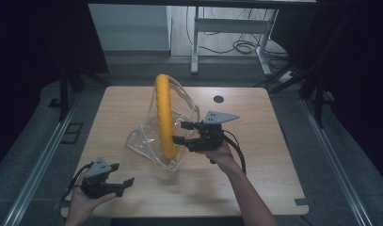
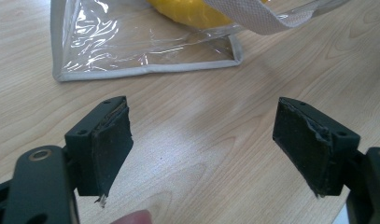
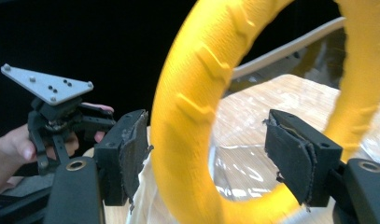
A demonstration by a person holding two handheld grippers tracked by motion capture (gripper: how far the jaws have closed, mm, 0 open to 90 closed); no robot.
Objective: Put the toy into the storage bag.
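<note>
A yellow ribbed ring [image 1: 164, 117] stands upright inside a clear plastic bag [image 1: 144, 140] with white trim, in the middle of the wooden table [image 1: 259, 141]. My right gripper [image 1: 179, 132] is open just right of the ring. In the right gripper view its jaws [image 3: 206, 154] stand on either side of the ring's near arc [image 3: 197, 93], the left pad close to it and the right pad apart. My left gripper [image 1: 124, 173] is open near the table's front left corner, with nothing between its pads [image 2: 201, 144]. It faces the bag's bottom edge [image 2: 108, 42].
A white fabric handle strap [image 2: 253, 18] of the bag hangs over the ring [image 2: 187, 11]. A small dark hole [image 1: 219, 99] marks the table's far side. A white desk frame with cables [image 1: 236, 33] stands on the floor beyond.
</note>
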